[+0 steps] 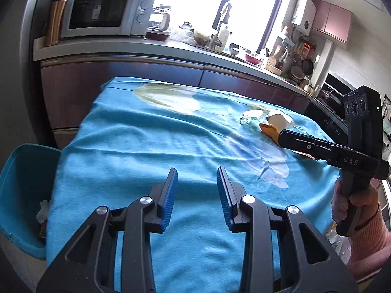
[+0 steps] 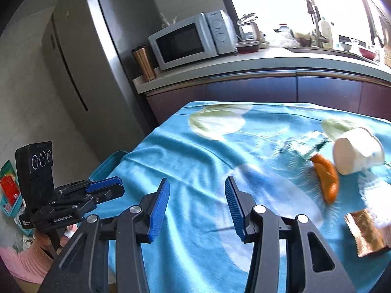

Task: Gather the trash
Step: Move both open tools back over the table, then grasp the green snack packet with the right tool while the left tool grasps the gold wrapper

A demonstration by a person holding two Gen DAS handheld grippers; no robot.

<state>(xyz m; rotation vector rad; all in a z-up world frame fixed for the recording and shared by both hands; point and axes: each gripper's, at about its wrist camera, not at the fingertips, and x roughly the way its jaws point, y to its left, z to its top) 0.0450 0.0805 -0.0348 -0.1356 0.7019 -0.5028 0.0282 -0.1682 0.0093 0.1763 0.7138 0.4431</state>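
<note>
Trash lies at the right of a table under a blue flowered cloth (image 2: 185,151): a white paper cup (image 2: 358,150) on its side, an orange peel (image 2: 326,177), a brown foil wrapper (image 2: 366,234), white tissue (image 2: 371,185) and clear plastic scraps (image 1: 246,118). My left gripper (image 1: 197,183) is open and empty over the cloth's near part; it also shows in the right wrist view (image 2: 107,186). My right gripper (image 2: 196,191) is open and empty, left of the peel; in the left wrist view (image 1: 284,136) its tip is beside the peel (image 1: 268,129) and cup (image 1: 278,120).
A blue bin (image 1: 22,183) with some trash stands at the table's left edge. Behind runs a kitchen counter (image 1: 171,48) with a microwave (image 1: 102,12), a copper tumbler (image 2: 144,62) and dishes. A fridge (image 2: 85,48) stands at far left.
</note>
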